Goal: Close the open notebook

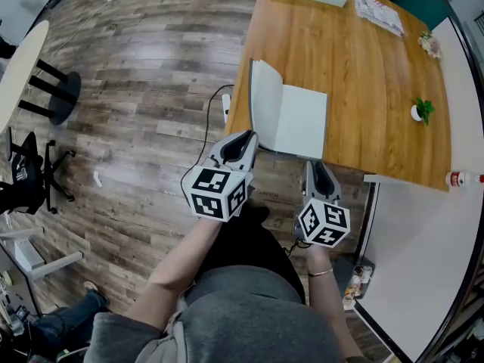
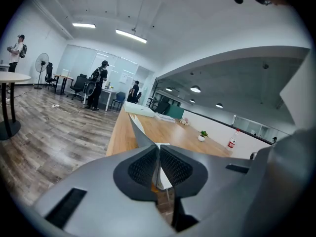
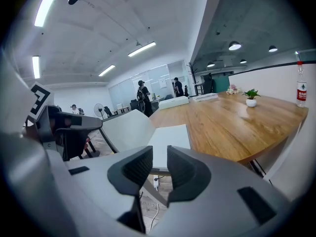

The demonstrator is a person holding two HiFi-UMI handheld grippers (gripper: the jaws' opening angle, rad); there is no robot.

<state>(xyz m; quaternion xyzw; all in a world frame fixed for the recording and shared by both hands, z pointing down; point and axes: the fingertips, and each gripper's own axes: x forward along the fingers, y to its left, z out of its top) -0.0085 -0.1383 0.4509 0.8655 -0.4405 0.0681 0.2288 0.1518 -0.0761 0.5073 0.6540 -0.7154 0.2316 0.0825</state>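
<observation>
Your left gripper (image 1: 243, 139), on an outstretched forearm, has its jaws pinched on the near edge of the notebook's (image 1: 300, 119) raised left cover, while your right gripper (image 1: 318, 167) hovers just off the notebook's near right edge, jaws apart and empty.

Head view looks steeply down over the table (image 1: 363, 89); both gripper views skim its near edge, close, sharing the notebook (image 1: 299, 119).

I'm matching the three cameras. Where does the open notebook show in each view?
Head view: notebook centre, at the near edge of the table, left cover raised.
Left gripper view: notebook centre, its cover rising from between the jaws.
Right gripper view: notebook centre, just beyond the jaws.
Shared landmark: potted plant.
</observation>
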